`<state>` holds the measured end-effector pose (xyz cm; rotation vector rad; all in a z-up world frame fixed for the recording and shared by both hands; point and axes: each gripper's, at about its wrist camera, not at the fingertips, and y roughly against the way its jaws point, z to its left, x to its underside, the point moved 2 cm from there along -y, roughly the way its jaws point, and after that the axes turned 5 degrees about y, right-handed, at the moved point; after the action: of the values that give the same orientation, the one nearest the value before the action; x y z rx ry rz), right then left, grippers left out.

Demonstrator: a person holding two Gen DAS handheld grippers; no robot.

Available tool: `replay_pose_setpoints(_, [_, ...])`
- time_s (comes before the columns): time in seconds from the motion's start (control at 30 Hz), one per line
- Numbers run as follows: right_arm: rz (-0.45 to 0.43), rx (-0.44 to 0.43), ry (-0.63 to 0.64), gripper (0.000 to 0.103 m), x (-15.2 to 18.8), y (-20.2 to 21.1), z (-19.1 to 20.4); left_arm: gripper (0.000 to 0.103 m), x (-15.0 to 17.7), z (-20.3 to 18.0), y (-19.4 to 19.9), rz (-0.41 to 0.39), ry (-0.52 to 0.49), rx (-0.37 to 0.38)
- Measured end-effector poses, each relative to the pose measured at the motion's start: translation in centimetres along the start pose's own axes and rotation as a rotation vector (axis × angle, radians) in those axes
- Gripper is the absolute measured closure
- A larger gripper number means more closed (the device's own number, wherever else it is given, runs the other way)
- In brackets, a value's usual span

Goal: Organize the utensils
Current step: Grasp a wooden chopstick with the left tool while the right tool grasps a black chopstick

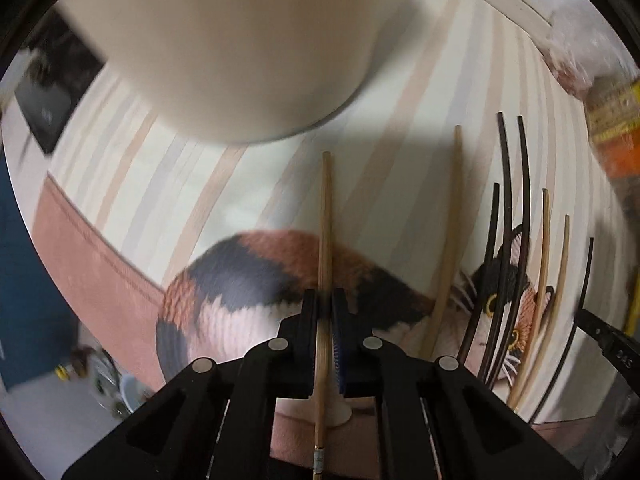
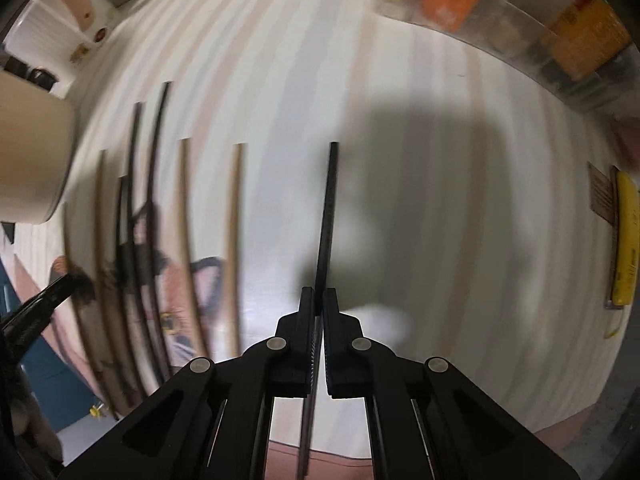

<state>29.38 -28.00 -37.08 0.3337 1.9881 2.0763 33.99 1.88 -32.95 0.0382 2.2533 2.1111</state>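
Left gripper (image 1: pixel 325 300) clamped shut on a wooden chopstick (image 1: pixel 326 216); right gripper (image 2: pixel 319 300) clamped shut on a black chopstick (image 2: pixel 329 208), both above a striped cloth (image 2: pixel 400 80).

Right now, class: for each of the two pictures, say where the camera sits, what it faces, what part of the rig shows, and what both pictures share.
Left wrist: sits on the left gripper, looking down along its fingers at a wooden chopstick clamped between them, beside a cream container.
Right wrist: sits on the right gripper, looking down at a black chopstick it grips.
Shared: the striped mat, its cat picture and the loose chopsticks between the grippers.
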Motion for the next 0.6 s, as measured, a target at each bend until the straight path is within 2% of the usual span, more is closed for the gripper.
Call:
replay_pose_setpoints(0.07, [0.01,-0.01,-0.005,0.099,0.0,0.0,-0.6,0.098,0.2,0.6,0.1,0.004,0.006,0.018])
replay_pose_setpoints(0.2, [0.036,-0.021,0.009,0.097,-0.2,-0.1,-0.9,0.096,0.5,0.6,0.3,0.005,-0.03,0.0])
replay_pose_setpoints(0.33, [0.045,0.003,0.026,0.097,-0.5,-0.2,-0.5,0.095,0.5,-0.1,0.4,-0.004,-0.079,-0.031])
replay_pose_setpoints(0.6, [0.079,0.059,0.058,0.096,-2.2,-1.2,1.5,0.095,-0.7,-1.9,0.9,-0.01,-0.086,-0.046])
